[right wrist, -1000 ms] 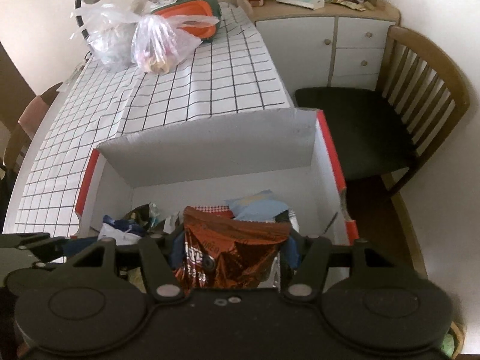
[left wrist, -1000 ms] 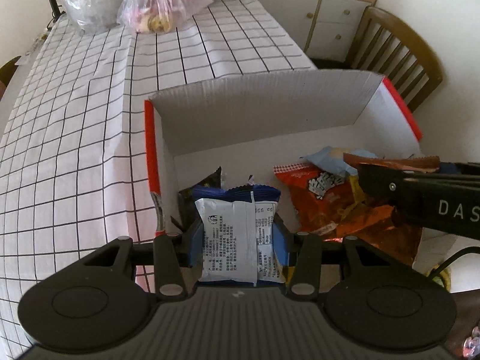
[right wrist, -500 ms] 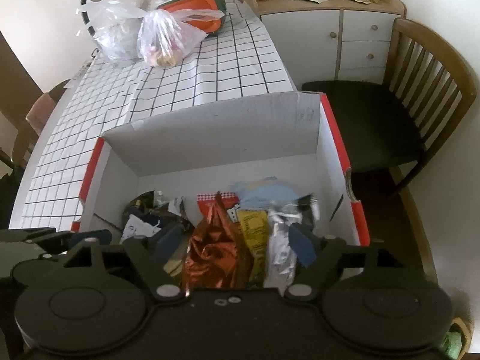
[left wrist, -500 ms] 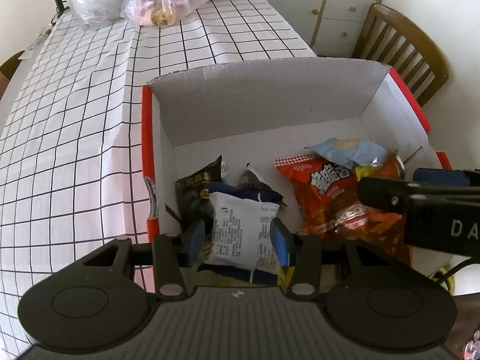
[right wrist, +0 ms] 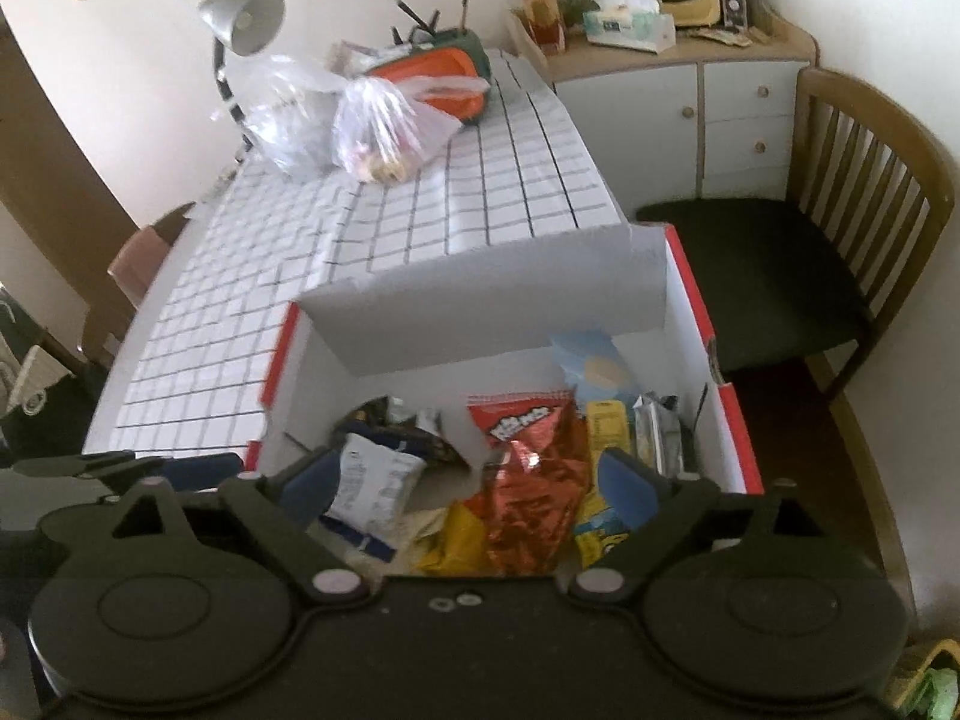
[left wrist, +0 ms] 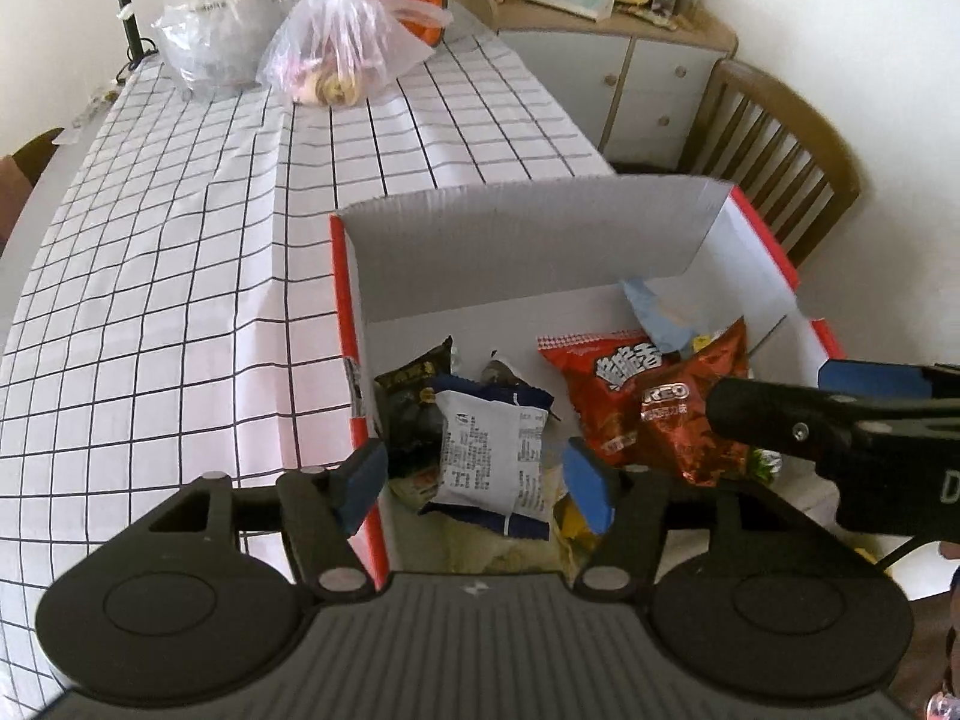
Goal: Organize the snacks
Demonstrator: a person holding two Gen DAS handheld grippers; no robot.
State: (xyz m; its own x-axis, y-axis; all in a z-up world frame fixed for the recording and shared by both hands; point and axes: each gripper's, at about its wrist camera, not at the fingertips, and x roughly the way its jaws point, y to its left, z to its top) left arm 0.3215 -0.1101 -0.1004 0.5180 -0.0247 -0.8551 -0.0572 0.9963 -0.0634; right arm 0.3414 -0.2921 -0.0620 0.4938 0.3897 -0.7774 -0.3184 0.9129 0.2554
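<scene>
Resting in the box (left wrist: 756, 252) at lower centre, both snacks look delivered; left gripper (left wrist: 477, 477) and right gripper (right wrist: 474, 480), just opening, stand spread and empty; the desk (left wrist: 180, 276) shows no loose snacks.

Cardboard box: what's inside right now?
The cardboard box holds loose snack packets: a white-and-blue packet, a black packet, a red bag, a shiny brown wrapper, and a light blue packet. Anything underneath is covered.
</scene>
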